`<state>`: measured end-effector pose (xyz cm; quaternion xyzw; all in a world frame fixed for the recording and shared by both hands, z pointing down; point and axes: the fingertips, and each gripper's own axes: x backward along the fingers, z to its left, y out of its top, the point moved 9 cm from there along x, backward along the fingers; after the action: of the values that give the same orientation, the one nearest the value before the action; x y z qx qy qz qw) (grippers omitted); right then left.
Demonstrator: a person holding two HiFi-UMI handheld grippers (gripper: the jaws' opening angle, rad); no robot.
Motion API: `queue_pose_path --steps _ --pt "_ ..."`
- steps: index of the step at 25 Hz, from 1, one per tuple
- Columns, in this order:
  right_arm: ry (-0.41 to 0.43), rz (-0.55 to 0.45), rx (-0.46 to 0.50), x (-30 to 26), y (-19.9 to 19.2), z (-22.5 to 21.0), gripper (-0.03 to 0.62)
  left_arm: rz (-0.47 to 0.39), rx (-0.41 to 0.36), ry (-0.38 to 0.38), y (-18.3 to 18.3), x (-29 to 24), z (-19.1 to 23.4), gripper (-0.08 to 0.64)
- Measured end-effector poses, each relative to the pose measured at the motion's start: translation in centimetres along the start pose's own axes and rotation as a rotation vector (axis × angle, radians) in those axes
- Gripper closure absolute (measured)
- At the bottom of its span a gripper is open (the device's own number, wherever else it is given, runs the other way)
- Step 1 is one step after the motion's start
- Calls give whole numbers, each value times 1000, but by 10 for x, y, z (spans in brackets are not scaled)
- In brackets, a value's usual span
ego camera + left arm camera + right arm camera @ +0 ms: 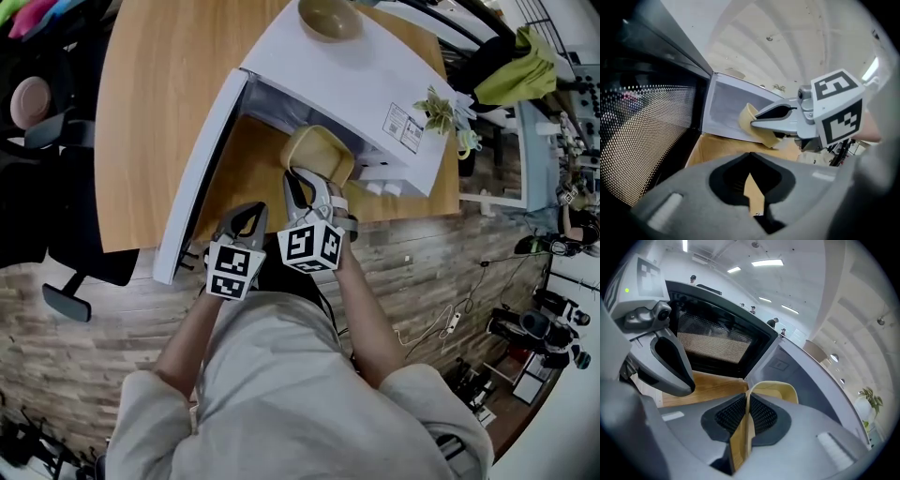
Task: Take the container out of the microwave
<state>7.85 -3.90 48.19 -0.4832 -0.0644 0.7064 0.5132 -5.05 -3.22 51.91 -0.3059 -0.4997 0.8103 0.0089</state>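
- Pinches container [778, 390] wall with right gripper [749, 399] — fingers tight on it — at open microwave [356, 80].
- Holds left gripper [750, 157] over table [150, 94], fingers together, empty.

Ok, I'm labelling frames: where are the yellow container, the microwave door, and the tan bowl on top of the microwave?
yellow container [323, 150]: head view, its inner floor.
microwave door [202, 178]: head view, middle of its white panel.
tan bowl [330, 17]: head view, its hollow inside.
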Motion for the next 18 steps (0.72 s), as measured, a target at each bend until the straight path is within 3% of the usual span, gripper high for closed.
queue_pose_path --steps 9,18 --pt "-20 -34 -192 22 -8 5 549 19 -38 -47 0 2 -6 557" --pt "-11 -68 -322 47 -26 6 549 12 -23 -4 4 2 -19 557"
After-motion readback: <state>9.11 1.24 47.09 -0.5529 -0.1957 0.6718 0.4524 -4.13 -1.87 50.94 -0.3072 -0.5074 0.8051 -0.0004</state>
